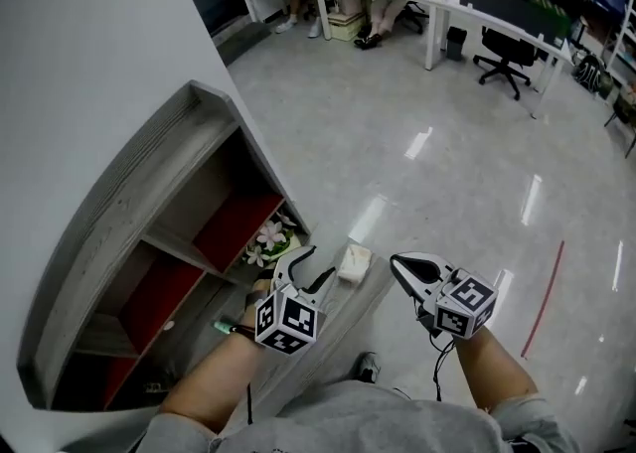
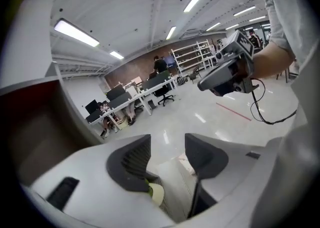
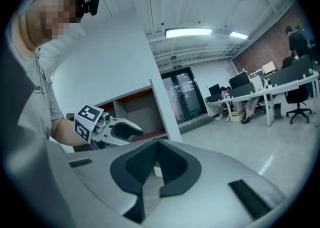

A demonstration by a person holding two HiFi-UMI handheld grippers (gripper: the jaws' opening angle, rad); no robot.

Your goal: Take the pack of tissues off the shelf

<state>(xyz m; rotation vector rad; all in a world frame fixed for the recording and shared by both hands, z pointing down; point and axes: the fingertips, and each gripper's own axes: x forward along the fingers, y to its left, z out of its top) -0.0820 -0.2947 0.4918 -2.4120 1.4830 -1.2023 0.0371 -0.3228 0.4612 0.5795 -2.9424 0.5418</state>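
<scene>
- The pack (image 1: 354,262) is out of the shelf (image 1: 149,173). It lies flat on a grey board (image 1: 343,307) in front of the shelf's open side.
- In the head view the pack's long axis seems to run along the board, from lower left to upper right and away from the person. The pack is small there, so I cannot tell which end is which.
- Nothing touches the pack. The left gripper (image 1: 320,262) hangs just beside it, on its left in the head view, and higher.
- In the left gripper view the left gripper (image 2: 167,144) has its jaws wide apart. Only the board and the floor show between them, so it holds nothing.
- The right gripper (image 1: 397,262) is to the right of the pack and apart from it, over the shiny floor (image 1: 447,173).
- In the right gripper view the right gripper (image 3: 157,144) has its jaws together at the tips, with nothing held.
- The shelf is grey wood with red back panels, and it stands against a white wall (image 1: 79,64).
- The compartment nearest the pack holds white and pink flowers (image 1: 270,237).
- The upper compartments look bare. The lower ones hold small things that I cannot identify.
</scene>
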